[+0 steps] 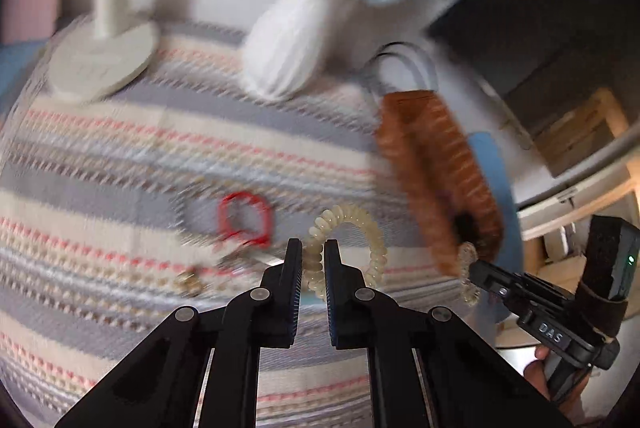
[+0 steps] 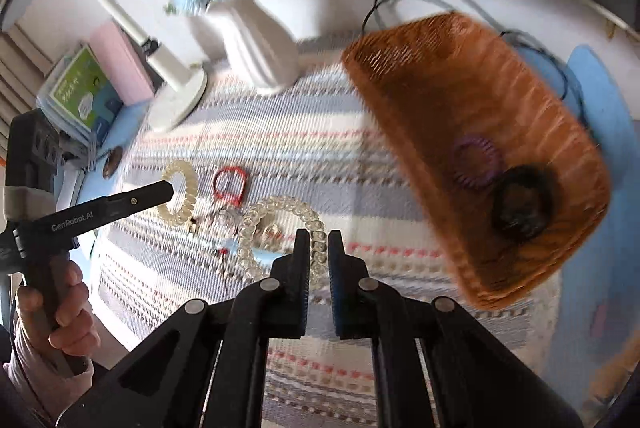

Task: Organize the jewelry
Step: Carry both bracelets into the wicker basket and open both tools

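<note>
Left claw [image 1: 313,252] pinches cream coil band [image 1: 346,248]; right claw [image 2: 319,244] pinches clear coil band [image 2: 280,228].

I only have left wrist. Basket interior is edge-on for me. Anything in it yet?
Observer: Yes. In the right wrist view the wicker basket holds a purple coil tie and a black scrunchie.
Operator: What is the right gripper doing?
Observer: The right gripper is shut on a clear coil tie.
Operator: Mine has the cream coil. Confirm?
Observer: Confirmed: the left gripper pinches the cream coil tie.
Operator: Anything left of the lamp?
Observer: A stack of books, green cover on top.
</note>
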`<state>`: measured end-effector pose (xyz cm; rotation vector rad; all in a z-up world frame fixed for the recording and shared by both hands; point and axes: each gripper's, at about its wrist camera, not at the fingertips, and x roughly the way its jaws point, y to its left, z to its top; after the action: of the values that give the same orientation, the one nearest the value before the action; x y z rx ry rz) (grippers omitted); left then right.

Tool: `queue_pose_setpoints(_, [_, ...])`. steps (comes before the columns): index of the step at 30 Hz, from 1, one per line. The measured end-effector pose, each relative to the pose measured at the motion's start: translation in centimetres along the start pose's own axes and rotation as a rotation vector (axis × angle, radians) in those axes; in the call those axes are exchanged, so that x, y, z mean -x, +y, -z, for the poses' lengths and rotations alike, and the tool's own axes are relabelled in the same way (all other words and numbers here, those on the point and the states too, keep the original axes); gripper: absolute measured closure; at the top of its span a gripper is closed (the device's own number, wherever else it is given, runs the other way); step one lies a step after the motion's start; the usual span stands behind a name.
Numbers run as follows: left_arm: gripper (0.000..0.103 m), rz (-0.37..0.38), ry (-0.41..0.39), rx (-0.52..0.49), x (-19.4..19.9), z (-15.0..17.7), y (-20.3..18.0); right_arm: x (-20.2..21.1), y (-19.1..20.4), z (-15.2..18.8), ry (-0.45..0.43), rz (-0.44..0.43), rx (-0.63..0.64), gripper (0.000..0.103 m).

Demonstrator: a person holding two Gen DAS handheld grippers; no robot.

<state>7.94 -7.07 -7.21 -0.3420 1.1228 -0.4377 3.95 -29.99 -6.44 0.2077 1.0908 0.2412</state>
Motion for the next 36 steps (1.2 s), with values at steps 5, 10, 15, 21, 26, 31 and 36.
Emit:
queue_pose_setpoints(5, [0.092,0.050,-0.028,-0.114,-0.5,-2.3,-5.4,3.3,-3.2,-2.3,-0.086,0.067,-0.008,0.093])
queue_pose_setpoints(10, [0.092,0.091,-0.017,-0.216,-3.8,-5.0,-10.9,3.7,-9.2,-5.4,-0.122,0.200,-0.059,0.093])
queue_pose_setpoints(15, [0.092,0.101,0.066,-0.299,-9.8,-6.1,-15.2,0.1,-15.3,-8.1,-0.054,0.232,-0.168,0.093])
queue_pose_setpoints(21, [0.092,0.029,0.166,-0.359,-16.1,-5.6,-17.7,-3.4,-18.4,-8.7,0.026,0.246,-0.235,0.093])
queue_pose_setpoints(26, [0.092,-0.017,0.194,-0.399,-18.1,-4.8,-18.7,-4.6,-19.2,-8.6,0.063,0.230,-0.255,0.093])
queue_pose_setpoints(31, [0.093,-0.016,0.209,-0.400,-18.9,-4.6,-18.6,-5.1,-18.9,-8.1,0.082,0.228,-0.247,0.093])
queue_pose_setpoints(36, [0.076,0.060,0.219,-0.346,-17.2,-4.8,-17.3,-4.3,-19.2,-7.7,0.081,0.167,-0.281,0.092])
